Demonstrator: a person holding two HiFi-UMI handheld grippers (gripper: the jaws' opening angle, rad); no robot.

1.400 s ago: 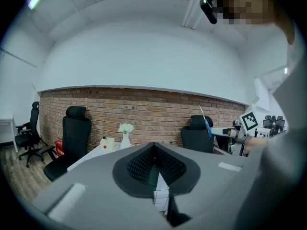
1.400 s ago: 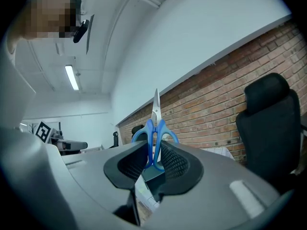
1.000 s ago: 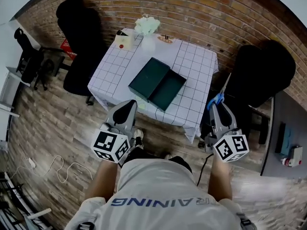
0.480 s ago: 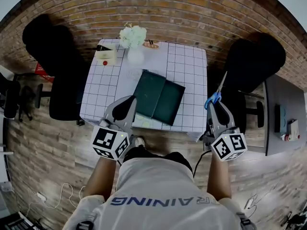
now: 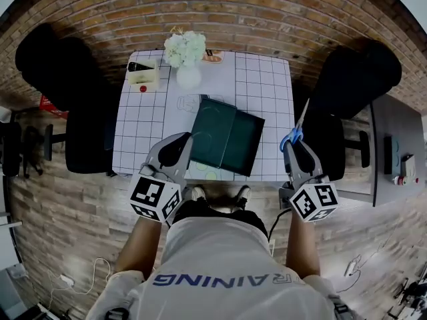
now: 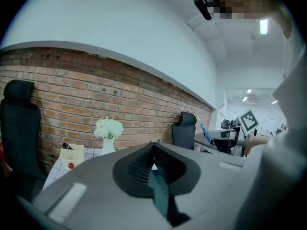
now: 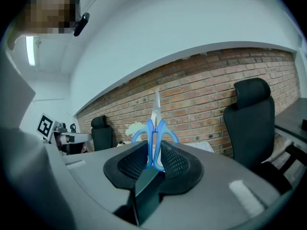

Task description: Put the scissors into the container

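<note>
L gripper [image 5: 179,145]: jaws pressed together, nothing betw. them; tips over near edge of table [image 5: 263,79], just beside near-left corner of container [image 5: 241,142].
Container: dark green box, lying open in two halves, mid-table, skewed to the grid cloth; interior looks empty from head view.
Scissors [image 5: 295,129]: not on table, carried in air off table's near-right corner, clamped at the blue handle loops.
R gripper [image 5: 293,151]: jaws clenched on the scissors' handles; R gripper view shows loops pinched betw. pads, blades sticking out past the tips.
Long axis: runs in line w/ R gripper's own axis; in head view leans slightly right.
Pointing: blade tips fwd and up, away from person, toward brick wall; handles toward person.
Key relation: container lies left and a bit fwd of the scissors, apart, w/ bare cloth betw. L gripper nearer the box, but R one has the load.
Judgement: transport step; likely needs R gripper swung left over the open half, blades tipped down, axis turned along the box's length.
</note>
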